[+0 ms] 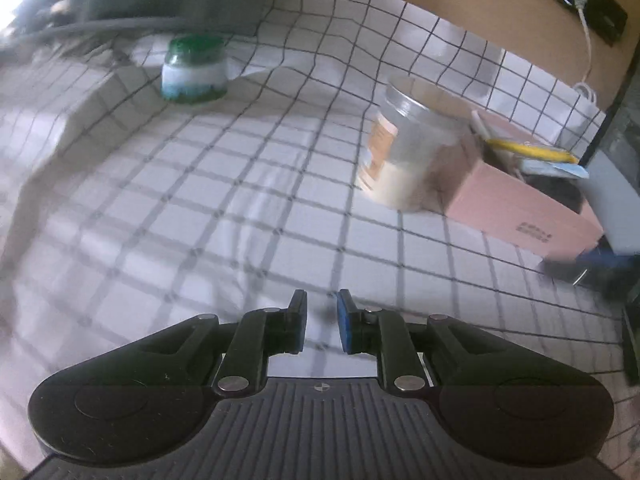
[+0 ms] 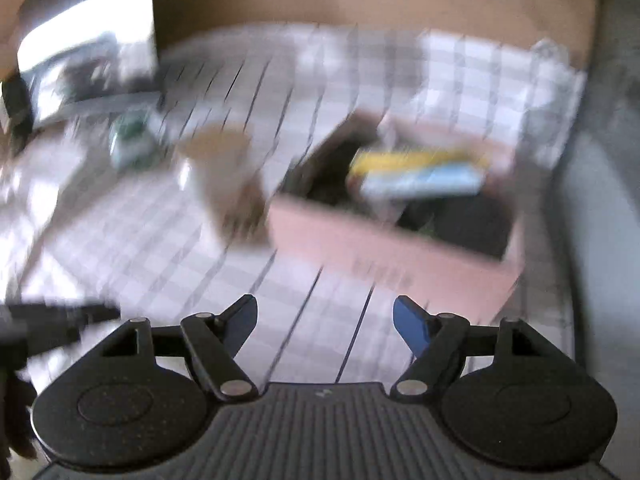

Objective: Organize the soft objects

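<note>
My left gripper (image 1: 322, 322) hangs low over the checked cloth (image 1: 248, 208), its blue pads a narrow gap apart with nothing between them. My right gripper (image 2: 324, 322) stands wide open and empty over the same cloth (image 2: 160, 240), just short of a pink cardboard box (image 2: 384, 248). The box (image 1: 520, 208) holds a yellow packet (image 2: 416, 160) and a light blue packet (image 2: 424, 182) over something dark. This view is heavily blurred. No soft object lies between either pair of fingers.
A clear jar with an orange label (image 1: 404, 152) stands against the box's left side. A green-lidded jar (image 1: 195, 68) sits farther back left. A dark blurred shape (image 1: 592, 270) lies at the right, and a white cable (image 1: 586, 28) hangs on the far wall.
</note>
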### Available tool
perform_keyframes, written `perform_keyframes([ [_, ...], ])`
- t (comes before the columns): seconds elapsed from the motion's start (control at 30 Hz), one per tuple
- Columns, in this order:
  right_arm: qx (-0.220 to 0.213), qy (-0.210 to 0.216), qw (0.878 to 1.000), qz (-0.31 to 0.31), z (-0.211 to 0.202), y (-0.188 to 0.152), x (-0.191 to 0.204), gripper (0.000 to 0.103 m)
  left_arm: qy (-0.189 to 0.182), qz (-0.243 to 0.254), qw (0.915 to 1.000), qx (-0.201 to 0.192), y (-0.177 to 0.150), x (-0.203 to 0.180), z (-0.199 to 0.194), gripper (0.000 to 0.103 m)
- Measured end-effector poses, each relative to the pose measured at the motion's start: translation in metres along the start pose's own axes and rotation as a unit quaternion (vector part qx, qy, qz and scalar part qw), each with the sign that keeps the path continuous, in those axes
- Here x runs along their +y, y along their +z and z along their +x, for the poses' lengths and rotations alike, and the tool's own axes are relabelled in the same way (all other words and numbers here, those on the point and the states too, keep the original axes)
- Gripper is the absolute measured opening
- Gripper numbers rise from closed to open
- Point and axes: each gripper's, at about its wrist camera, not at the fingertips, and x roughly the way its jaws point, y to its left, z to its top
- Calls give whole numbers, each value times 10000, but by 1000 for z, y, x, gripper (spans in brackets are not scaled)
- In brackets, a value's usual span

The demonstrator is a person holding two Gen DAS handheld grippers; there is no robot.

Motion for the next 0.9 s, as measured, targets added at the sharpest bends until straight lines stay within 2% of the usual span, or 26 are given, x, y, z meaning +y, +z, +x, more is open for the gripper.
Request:
perform_keyframes([
  [0.1,139,168,9992,-320,10,-23,7,76,378,147,9989,-218,-24,-23,-6,20],
  [0.2,286,337,9981,-434,21,-34,8,76,548,172,9975,-423,-39,-42,-10,20],
  [0.37,142,245,9985,-478,28,-44,5,93,896,211,9936,-652,-49,-61,-10,21],
  [0.43,85,134,9986,-507,31,-47,5,103,963,183,9924,-745,-52,-65,-9,25],
  [0.6,-209,90,9989,-412,32,-53,-2,103,1167,116,9880,-1009,-62,-73,-9,26],
  [0.67,-274,103,9987,-422,35,-52,-3,103,1269,268,9865,-1000,-62,-80,-8,26],
  [0.77,-354,118,9983,-439,37,-51,-3,103,1146,153,9884,-989,-63,-80,-8,27],
  [0.9,-514,231,9968,-563,37,-55,-5,103,1251,205,9870,-985,-63,-86,-5,27],
])
